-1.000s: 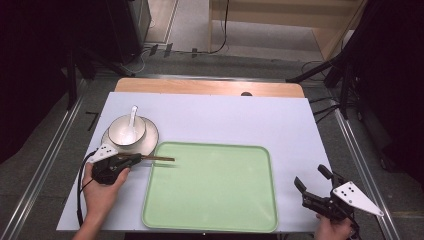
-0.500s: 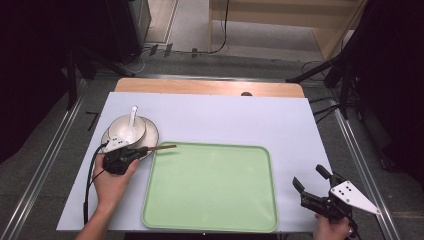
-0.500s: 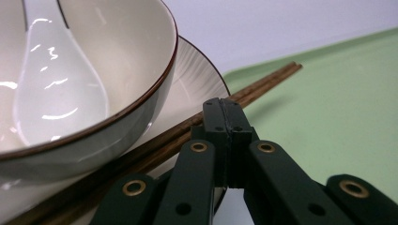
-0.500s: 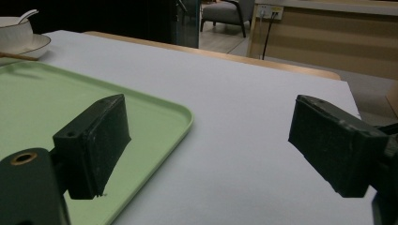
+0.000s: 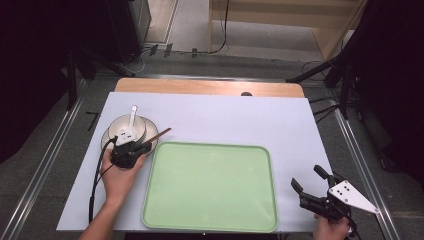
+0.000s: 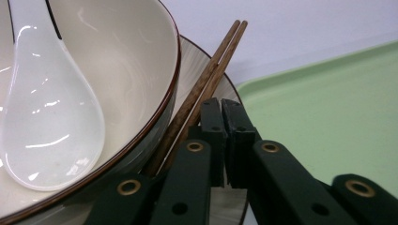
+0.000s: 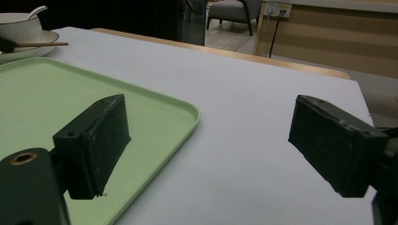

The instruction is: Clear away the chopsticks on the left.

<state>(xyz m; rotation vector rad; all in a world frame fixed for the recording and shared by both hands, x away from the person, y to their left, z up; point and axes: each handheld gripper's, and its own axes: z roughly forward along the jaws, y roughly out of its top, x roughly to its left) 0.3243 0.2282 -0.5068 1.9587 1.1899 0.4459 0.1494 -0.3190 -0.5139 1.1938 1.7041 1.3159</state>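
Near the table's left edge, one cream bowl with a white spoon inside sits on a plate, right beside the green tray. Two brown chopsticks lie across the plate rim against the bowl. Left gripper jaws look pinched together beside them; can't tell if they're gripped. Right gripper is wide open, holding nothing.

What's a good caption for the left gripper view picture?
Shut hand-held gripper beside brown chopsticks on a plate, next to a bowl holding a white spoon.

The wooden desk carries a white sheet; on it lie a pale green plastic tray and a ribbed grey plate.
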